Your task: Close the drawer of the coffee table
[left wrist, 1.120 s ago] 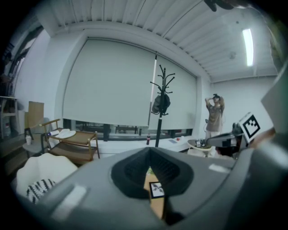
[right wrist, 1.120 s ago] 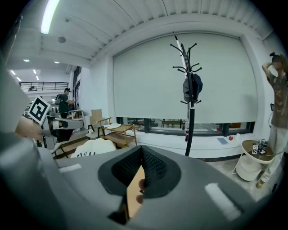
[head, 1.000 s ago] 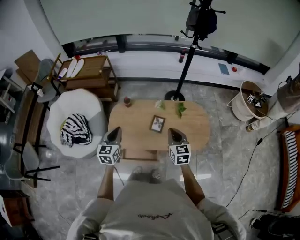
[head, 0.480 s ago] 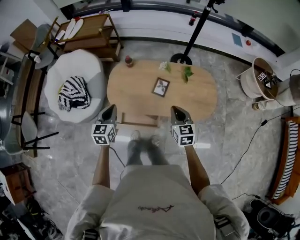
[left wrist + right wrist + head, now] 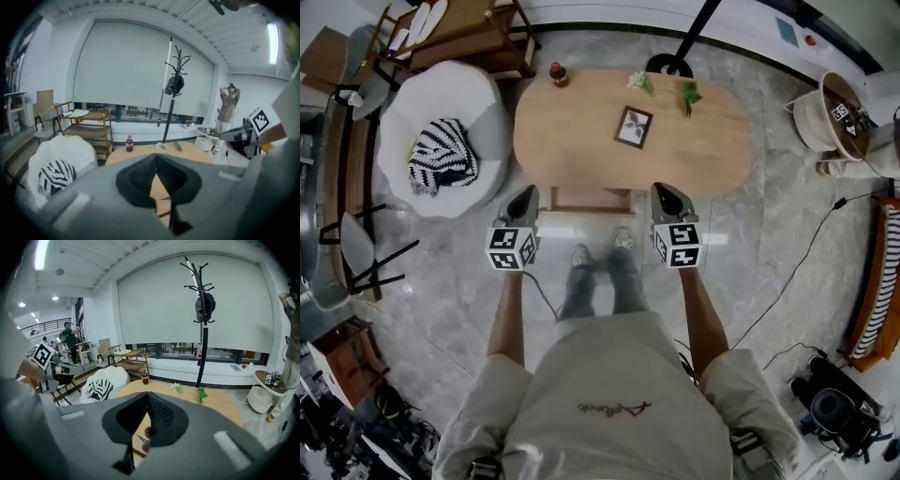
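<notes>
The oval wooden coffee table stands ahead of me, and its drawer sticks out from the near edge. My left gripper hangs just left of the drawer, off the table's near edge, shut and empty. To the drawer's right, my right gripper is also shut with nothing in it. Both point at the table, apart from it. In the left gripper view the closed jaws cover most of the table. The right gripper view shows its closed jaws before the tabletop.
A picture frame, a cola bottle and plant sprigs lie on the table. A white beanbag chair with a striped cushion sits at left, with a wooden shelf behind it. A coat stand base stands beyond the table. A cable runs across the floor at right.
Both grippers have sunk from over the tabletop to just off its near edge, either side of the drawer. Both stayed shut.
</notes>
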Demonstrator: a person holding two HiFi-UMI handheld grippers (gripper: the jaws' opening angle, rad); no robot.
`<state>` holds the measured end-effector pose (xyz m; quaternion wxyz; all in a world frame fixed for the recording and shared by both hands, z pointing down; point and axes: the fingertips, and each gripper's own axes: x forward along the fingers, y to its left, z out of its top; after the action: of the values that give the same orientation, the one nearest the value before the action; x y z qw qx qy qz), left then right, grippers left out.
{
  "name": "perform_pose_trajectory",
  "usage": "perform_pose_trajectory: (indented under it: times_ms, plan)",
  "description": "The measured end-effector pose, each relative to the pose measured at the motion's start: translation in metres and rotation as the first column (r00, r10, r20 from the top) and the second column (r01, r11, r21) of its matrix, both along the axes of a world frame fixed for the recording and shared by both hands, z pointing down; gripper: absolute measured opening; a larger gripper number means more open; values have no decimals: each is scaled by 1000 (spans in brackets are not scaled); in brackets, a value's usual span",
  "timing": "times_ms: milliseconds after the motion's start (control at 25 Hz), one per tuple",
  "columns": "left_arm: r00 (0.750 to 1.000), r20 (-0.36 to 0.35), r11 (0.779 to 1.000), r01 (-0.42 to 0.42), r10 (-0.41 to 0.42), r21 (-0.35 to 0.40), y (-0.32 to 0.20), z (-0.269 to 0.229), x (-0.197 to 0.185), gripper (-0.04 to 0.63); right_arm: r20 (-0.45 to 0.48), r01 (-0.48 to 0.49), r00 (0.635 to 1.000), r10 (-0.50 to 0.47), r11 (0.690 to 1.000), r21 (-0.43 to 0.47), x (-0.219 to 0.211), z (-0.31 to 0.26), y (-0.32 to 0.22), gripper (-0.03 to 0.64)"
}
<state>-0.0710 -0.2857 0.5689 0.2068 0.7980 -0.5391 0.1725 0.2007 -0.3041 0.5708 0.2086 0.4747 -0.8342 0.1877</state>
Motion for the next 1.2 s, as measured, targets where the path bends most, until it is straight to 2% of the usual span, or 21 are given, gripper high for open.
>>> perform_pose_trajectory:
  times_ms: [240,520,840,1200]
  plan:
    - [999,-1,996,-47,47,-70,24,57,-32,0,-18,-68,998,67,997,-47,-30,41,23,6]
    - [995,-27,985,-98,95,-143,51,134,-59,1,-58,-139,989,133,983,-121,-42,111,64,6]
    - [997,-21,977,-82,80,-199,74,201,-77,0,-95,-169,984,153,965,-201,-33,181,93,6]
    - [999,-25,966,-33,27,-255,98,289,-69,0,-89,-173,984,154,946,-275,-24,276,111,6]
